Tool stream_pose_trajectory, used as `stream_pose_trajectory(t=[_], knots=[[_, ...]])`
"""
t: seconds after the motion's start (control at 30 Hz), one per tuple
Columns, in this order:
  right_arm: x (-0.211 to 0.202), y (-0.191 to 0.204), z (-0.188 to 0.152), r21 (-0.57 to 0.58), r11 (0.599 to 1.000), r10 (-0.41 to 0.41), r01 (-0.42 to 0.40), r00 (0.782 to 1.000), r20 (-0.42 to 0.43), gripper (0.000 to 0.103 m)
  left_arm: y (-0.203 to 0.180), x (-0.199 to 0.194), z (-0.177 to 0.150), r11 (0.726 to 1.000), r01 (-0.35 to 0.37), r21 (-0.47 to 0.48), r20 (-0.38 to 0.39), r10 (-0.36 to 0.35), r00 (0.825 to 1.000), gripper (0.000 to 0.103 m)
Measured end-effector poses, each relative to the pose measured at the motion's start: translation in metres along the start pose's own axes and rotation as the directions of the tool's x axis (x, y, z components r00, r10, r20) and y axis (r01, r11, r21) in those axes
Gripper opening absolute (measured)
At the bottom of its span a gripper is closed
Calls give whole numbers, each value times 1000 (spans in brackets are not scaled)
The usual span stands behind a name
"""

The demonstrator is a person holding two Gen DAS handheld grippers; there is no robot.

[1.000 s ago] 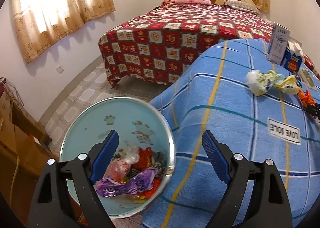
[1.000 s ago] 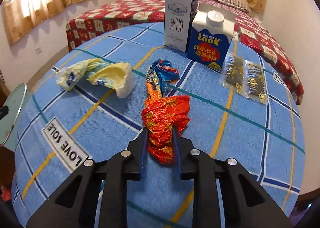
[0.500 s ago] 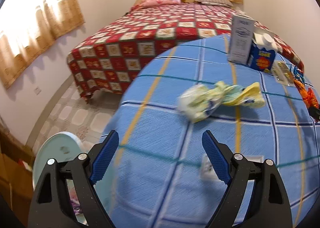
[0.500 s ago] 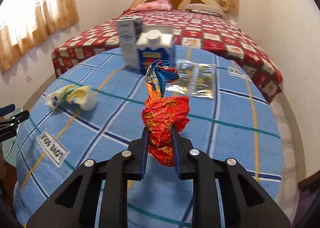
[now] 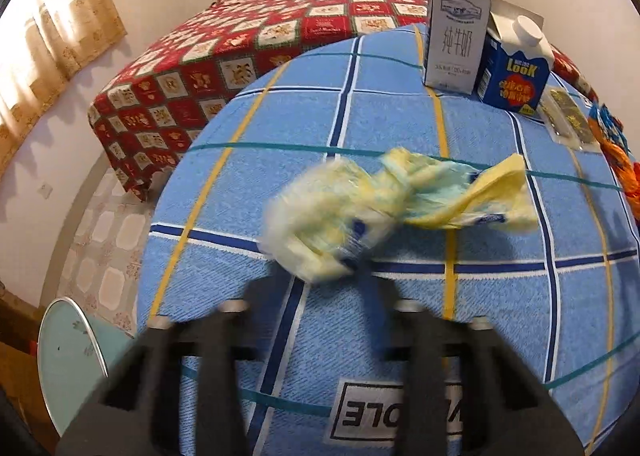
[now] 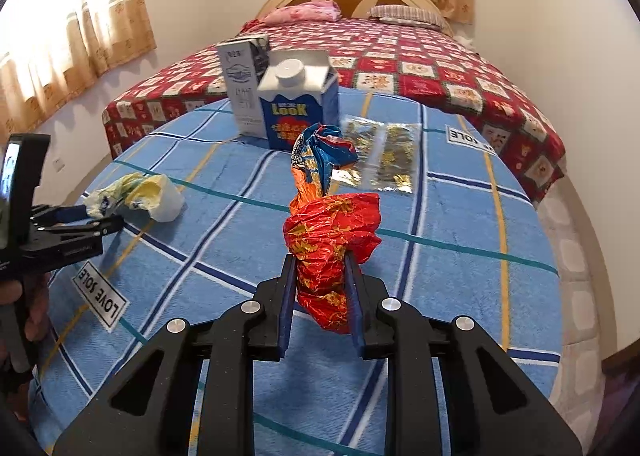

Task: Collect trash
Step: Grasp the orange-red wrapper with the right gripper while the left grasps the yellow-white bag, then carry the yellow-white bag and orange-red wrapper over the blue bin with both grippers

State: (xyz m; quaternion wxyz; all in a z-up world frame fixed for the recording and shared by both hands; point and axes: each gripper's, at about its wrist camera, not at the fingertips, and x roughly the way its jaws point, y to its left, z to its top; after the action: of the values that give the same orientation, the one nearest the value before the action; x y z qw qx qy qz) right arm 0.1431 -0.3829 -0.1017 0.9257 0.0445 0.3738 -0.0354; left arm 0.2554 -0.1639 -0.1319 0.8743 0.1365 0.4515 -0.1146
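My right tongs (image 6: 320,296) are clamped on the red wrapper (image 6: 332,244), held up clear of the tabletop (image 6: 460,276), while my left tongs (image 5: 320,284) are closing on the near end of the yellow wrapper (image 5: 380,207), which lies on the cloth; blur hides whether the pads press it yet. So I judge I'm midway: two pieces are in hand or nearly so, but neither has reached the bin (image 5: 68,352) on the floor at the tabletop's left edge. The grey carton (image 5: 458,27), blue carton (image 5: 514,75) and clear packets (image 6: 380,155) remain on the tabletop.
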Motion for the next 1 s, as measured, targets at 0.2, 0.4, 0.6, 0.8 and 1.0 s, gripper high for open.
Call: stream_pose_trajectory(t=[0.2,0.4,0.6,0.8,1.0], knots=[[-6,23,2,-33,999,26,-26,999,18,24,15,-24,-8,1000,-10,1,39,10,999,23],[-10,58,1,-79,995,66,-64,997,29,24,45,-54,-30,998,-45,-31,69,48,996,23],[-12,89,0,-116,989,97,-92,995,38,24,78,-71,-57,993,-83,-84,69,89,994,23],[-12,124,-3,-162,979,130,-122,991,43,24,107,-83,-81,985,-107,-136,68,117,991,23],[-13,159,-4,-213,964,170,-158,985,41,24,131,-96,-101,978,-122,-171,73,136,988,23]])
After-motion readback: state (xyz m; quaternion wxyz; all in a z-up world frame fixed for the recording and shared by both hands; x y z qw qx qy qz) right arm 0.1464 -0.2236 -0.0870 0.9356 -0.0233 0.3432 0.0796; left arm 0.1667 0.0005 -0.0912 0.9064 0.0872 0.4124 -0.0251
